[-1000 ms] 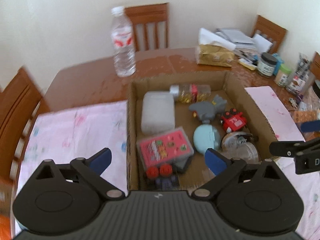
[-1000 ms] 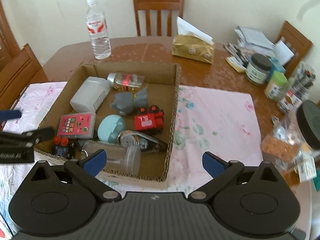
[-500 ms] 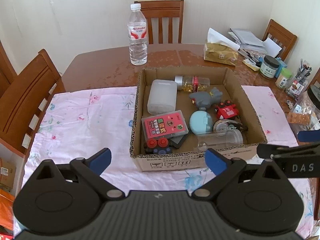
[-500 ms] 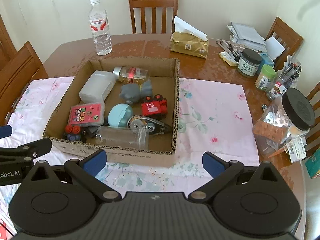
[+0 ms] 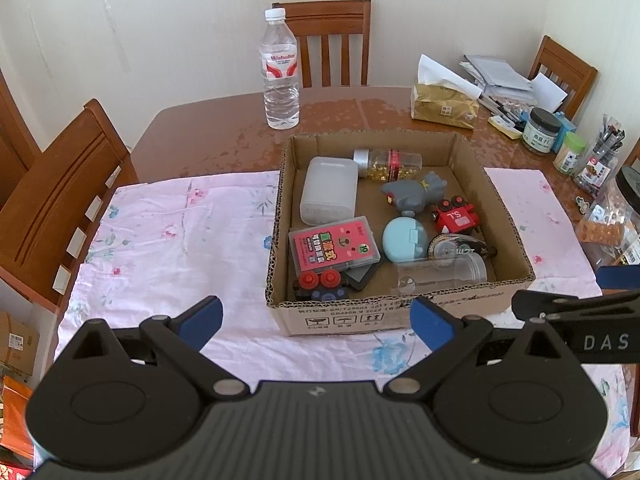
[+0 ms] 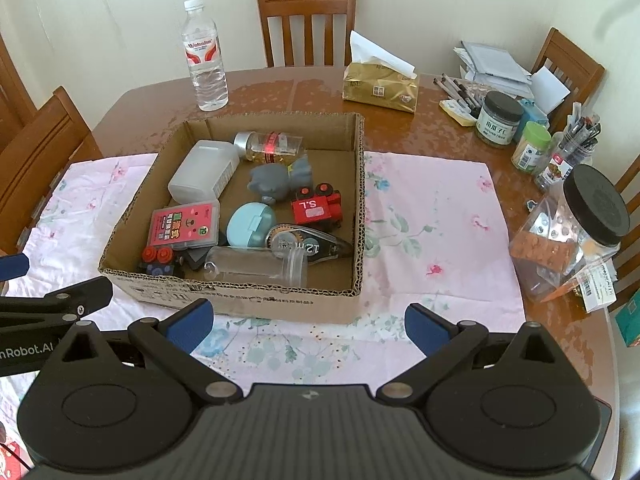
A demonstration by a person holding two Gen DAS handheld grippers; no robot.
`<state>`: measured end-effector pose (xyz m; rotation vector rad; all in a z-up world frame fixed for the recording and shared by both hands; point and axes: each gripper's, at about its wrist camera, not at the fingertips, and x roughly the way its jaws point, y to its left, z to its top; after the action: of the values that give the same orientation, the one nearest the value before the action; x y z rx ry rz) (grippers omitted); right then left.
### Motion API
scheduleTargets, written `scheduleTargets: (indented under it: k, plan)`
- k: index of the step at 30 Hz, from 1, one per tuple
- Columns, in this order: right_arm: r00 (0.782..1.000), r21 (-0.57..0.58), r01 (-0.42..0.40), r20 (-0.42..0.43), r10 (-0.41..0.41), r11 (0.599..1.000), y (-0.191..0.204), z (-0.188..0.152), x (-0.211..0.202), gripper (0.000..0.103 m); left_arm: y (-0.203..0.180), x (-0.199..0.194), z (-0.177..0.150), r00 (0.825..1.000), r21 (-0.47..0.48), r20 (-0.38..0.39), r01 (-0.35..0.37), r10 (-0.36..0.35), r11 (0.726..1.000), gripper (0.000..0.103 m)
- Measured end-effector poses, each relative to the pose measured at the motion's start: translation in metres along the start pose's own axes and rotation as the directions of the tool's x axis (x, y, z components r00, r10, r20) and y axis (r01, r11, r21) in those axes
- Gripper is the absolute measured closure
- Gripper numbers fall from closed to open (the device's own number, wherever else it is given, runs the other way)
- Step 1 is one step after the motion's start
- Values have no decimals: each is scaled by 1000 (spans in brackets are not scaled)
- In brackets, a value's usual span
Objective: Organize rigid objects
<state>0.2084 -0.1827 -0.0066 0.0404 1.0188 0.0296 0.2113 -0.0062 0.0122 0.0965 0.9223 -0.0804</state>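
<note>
A shallow cardboard box (image 5: 508, 216) (image 6: 360, 208) sits on a pink floral cloth. It holds several items: a white plastic case (image 5: 329, 190), a pill bottle (image 5: 390, 164), a grey toy animal (image 5: 414, 194), a red toy train (image 5: 456, 216) (image 6: 318, 208), a round blue case (image 5: 402, 238), a pink card box (image 5: 334, 248), a correction tape (image 6: 308, 246), a clear jar (image 6: 256, 266) and a small red-wheeled toy (image 5: 318, 284). My left gripper (image 5: 316, 322) hangs open before the box's near wall. My right gripper (image 6: 306, 326) is open too, nothing in either.
A water bottle (image 5: 281, 70) stands behind the box. A tissue pack (image 6: 380, 82), jars, pens and papers (image 6: 494, 64) crowd the table's right side. A large clear jar with a black lid (image 6: 576, 232) stands at right. Wooden chairs (image 5: 60, 196) ring the table.
Both grippers have pulled back and risen from the box, so the whole box and more cloth show. Nothing in the box has moved.
</note>
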Motion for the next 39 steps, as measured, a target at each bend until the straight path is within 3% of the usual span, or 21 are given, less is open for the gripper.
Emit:
scheduleTargets:
  k: [39]
  plan:
    - [1000,-5,0,10,0,1000,0,2,-2,0,-1,-4,3,1000,-6,-1,-9,9,1000,3]
